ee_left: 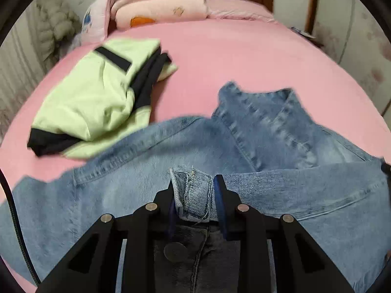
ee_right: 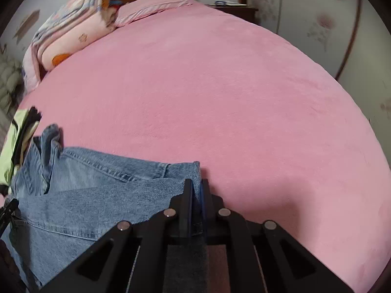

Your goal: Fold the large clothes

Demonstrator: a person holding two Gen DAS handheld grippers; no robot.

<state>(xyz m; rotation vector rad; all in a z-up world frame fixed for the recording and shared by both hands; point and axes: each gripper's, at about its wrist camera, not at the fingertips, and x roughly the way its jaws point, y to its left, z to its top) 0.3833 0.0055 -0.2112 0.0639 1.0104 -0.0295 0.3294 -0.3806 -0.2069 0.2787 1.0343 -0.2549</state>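
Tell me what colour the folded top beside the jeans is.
Light green top with black trim, clearest in left wrist view.

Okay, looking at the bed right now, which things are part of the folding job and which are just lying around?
In the job:
- denim garment
- left gripper, shut on its bunched edge
- right gripper, shut on another edge

Lying about:
- green and black garment, already folded, beside the denim
- stacked pink bedding at the headboard
- pink bed sheet

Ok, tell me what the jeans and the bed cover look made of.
Jeans: washed blue denim, matte; twill weave, stitched seams, frayed threads at the bunch in the left gripper. Bed cover: pink, probably fleece or plush; soft, fuzzy nap, no sheen.
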